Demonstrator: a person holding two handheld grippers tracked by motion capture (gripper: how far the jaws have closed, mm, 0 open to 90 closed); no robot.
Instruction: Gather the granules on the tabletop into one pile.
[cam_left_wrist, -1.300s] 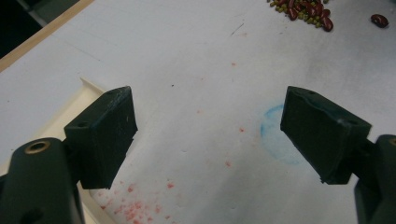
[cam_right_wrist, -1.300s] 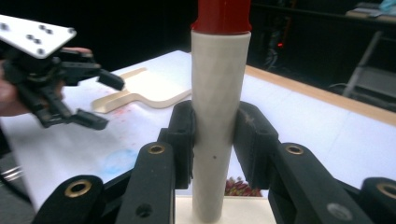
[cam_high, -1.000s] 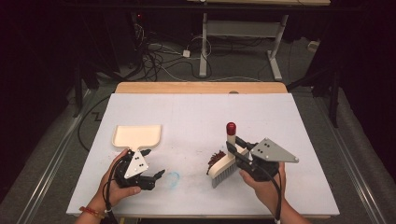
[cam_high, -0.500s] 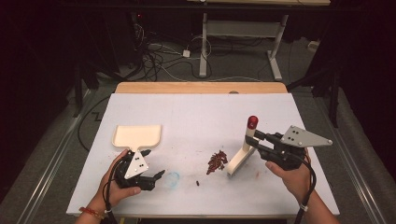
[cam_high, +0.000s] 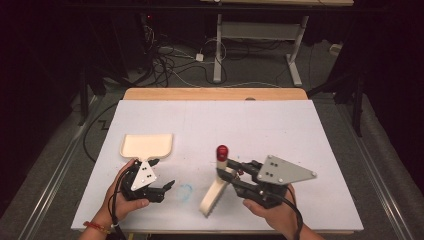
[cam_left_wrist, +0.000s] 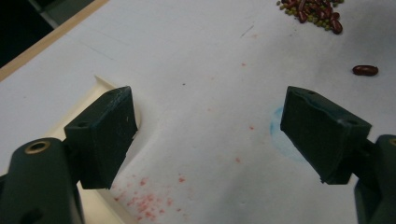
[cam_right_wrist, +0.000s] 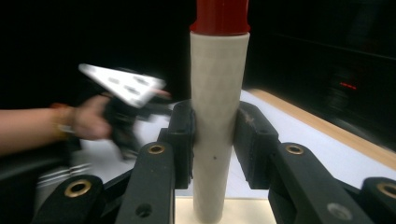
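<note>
My right gripper is shut on the cream handle of a hand brush just below its red cap; the brush head hangs tilted, down and to the left, over the white table. In the right gripper view the pads press both sides of the brush handle. My left gripper rests open on the table beside the handle of a cream dustpan, nothing between its fingers. Ahead of the left gripper lie a pile of red and green beans and one stray red bean.
A faint blue ring mark sits on the white tabletop between the two grippers. A wooden strip runs along the far edge. Beyond it are cables and a desk frame on the floor.
The right gripper swung out to the right with the brush, then came back left and higher. The bean pile seen half a second ago is now behind the brush. The left hand stayed put.
</note>
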